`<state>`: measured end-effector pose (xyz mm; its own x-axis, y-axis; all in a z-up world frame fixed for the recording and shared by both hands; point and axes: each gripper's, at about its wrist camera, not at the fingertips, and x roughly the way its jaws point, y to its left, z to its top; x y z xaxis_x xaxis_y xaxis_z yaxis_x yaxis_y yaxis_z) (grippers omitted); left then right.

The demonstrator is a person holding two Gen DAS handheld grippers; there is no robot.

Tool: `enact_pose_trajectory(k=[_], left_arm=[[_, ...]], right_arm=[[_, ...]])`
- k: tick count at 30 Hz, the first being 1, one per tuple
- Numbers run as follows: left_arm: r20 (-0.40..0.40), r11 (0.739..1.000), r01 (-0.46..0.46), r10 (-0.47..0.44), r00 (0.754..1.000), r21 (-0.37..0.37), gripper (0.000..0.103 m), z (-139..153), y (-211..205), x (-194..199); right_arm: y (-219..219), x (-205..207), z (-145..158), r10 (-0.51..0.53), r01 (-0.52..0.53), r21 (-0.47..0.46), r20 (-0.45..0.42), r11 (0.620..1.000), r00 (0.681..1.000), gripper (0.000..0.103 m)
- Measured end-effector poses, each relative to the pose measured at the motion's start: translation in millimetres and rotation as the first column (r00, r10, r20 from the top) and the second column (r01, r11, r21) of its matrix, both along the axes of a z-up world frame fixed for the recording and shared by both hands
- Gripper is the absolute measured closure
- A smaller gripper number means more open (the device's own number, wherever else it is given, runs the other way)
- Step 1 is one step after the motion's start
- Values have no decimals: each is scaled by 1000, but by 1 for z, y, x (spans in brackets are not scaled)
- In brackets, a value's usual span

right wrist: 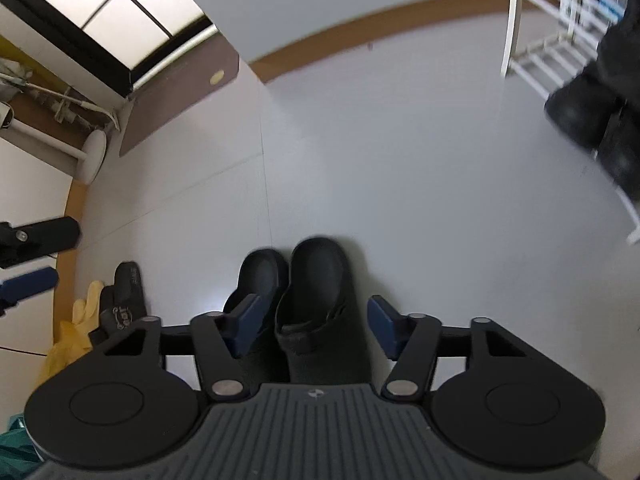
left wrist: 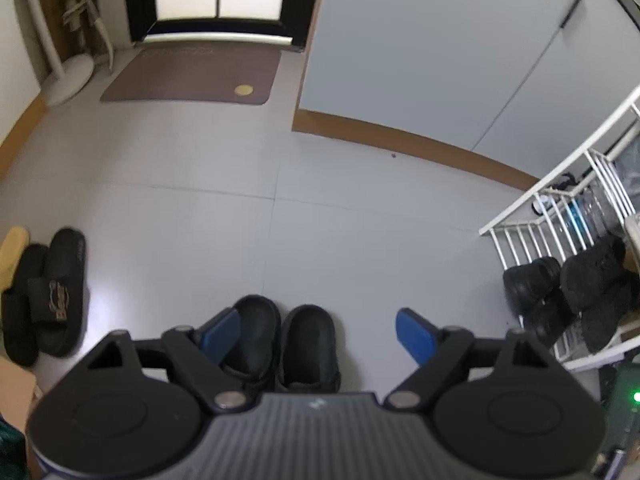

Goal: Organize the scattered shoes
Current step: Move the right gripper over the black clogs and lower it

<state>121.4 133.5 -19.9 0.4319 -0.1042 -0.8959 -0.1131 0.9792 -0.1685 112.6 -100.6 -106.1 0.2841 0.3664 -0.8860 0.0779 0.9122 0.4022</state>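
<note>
Hanging over: black clogs (left wrist: 280, 344), side by side on the floor (left wrist: 280, 220)
Left gripper (left wrist: 318, 336): jaws wide open, holding nothing
Right gripper (right wrist: 314, 328): jaws wide open around one clog (right wrist: 320, 304)
Slides (left wrist: 48, 296): far left
Rack (left wrist: 560, 208): right, with dark shoes (left wrist: 576, 292)

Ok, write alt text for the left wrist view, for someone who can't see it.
The left gripper hangs open over a pair of black clogs set side by side on a pale tiled floor. Black slides lie far left, and a white shoe rack holding dark shoes stands right.
</note>
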Motion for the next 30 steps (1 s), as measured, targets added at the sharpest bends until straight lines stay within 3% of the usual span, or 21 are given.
enact_pose_trajectory(k=[3,10,16,23,26,30], left_arm=[[0,999,19,-19,1000,28,18,1,-2,2],[8,1000,10,-10,1000,21,18,3,4,3],[-5,1000,-3,3,1000,23,18,0,17,-2],[-63,998,-7,10,998,61,18,-15,30,-4],[-61,997,-5,9,998,77,18,-17,27,-2],[-47,996,0,4,999,85,18,-18,20,0]], right_arm=[[7,0,-8,5,-5,7,-16,1000,1000,50],[38,10,-40,66,-60,134,-40,989,997,49],[52,14,-56,38,-30,147,-48,989,998,53],[59,27,-74,38,-33,119,-42,992,998,53],[75,28,-89,65,-64,13,-17,998,998,53],[89,27,-115,73,-74,-14,-22,997,997,53]])
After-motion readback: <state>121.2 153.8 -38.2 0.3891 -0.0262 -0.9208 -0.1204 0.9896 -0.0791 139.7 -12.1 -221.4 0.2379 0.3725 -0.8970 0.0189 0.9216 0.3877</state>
